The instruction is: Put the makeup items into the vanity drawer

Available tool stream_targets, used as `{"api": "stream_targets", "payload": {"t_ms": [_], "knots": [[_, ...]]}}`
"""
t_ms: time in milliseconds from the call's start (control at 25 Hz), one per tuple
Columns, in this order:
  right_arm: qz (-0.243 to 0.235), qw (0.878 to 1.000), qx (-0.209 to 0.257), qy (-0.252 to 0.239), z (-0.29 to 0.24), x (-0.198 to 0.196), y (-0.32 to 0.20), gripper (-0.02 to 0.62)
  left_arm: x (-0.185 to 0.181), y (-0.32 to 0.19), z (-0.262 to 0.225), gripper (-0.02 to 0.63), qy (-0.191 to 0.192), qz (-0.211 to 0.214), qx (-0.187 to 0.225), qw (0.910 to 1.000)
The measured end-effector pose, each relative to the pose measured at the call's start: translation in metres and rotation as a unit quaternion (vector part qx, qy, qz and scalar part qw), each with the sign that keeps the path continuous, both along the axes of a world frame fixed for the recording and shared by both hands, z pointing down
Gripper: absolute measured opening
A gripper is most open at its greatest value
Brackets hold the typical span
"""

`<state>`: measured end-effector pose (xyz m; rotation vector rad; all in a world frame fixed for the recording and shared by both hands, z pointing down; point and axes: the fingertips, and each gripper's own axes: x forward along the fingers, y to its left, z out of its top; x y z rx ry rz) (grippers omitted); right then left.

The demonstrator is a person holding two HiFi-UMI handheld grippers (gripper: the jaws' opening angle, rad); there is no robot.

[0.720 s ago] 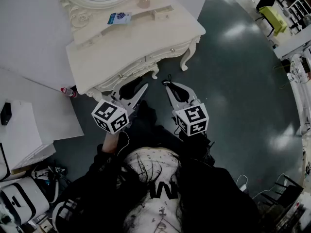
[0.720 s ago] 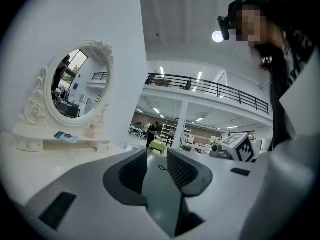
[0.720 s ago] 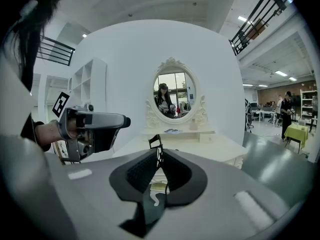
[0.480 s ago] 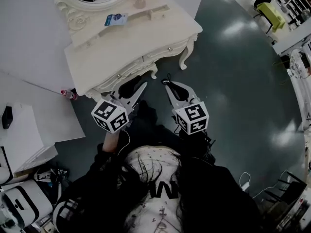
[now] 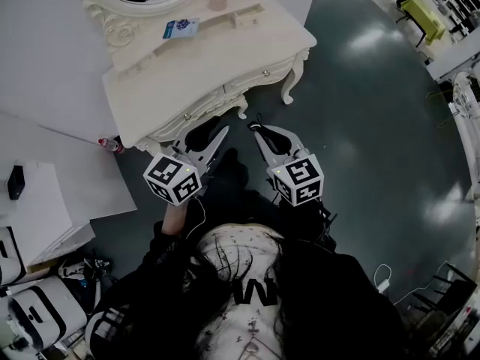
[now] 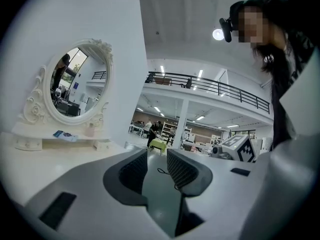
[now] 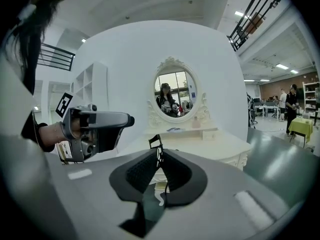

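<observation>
The cream vanity stands at the top of the head view, its front drawers closed. On its back shelf under the oval mirror lie a blue packet, a pink bottle and a small cream box. My left gripper hovers just short of the vanity's front edge, jaws a narrow gap apart and empty. My right gripper hangs beside it, jaws closed together with nothing held. The packet and the bottle also show in the right gripper view.
White boards and a white cabinet stand to the left. A small pink-capped bottle lies on the dark floor by the vanity's left leg. A yellow-green chair is far right.
Only the head camera has shifted slightly. Both grippers keep their place in front of the vanity.
</observation>
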<state>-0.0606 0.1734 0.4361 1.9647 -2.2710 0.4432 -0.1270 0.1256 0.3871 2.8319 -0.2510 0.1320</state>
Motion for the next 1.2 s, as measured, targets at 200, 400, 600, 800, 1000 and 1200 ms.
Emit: {"api": "stream_targets", "payload": {"t_ms": [200,400,600,800,1000,1200], "knots": [[0.008,1.0,-0.014,-0.006,0.008,0.015,-0.018,0.046,0.012,-0.014,0.009,0.123,-0.005,0.01,-0.009,0.9999],[0.009,1.0,-0.026,-0.009,0.018,0.03,-0.059,0.046,0.028,-0.06,0.017,0.123,-0.01,0.011,-0.015,0.9998],[0.017,0.999,-0.04,-0.009,0.024,0.055,-0.115,0.046,0.056,-0.118,0.017,0.123,-0.02,0.027,0.002,0.9994],[0.037,0.998,-0.052,-0.008,0.022,0.083,-0.166,0.046,0.086,-0.17,0.013,0.123,-0.019,0.049,0.001,0.9986],[0.046,0.997,-0.06,-0.009,0.021,0.097,-0.211,0.046,0.101,-0.221,0.013,0.123,-0.018,0.058,-0.002,0.9981],[0.055,0.996,-0.066,-0.009,0.023,0.105,-0.249,0.046,0.111,-0.258,0.013,0.123,-0.018,0.076,0.003,0.9969]]}}
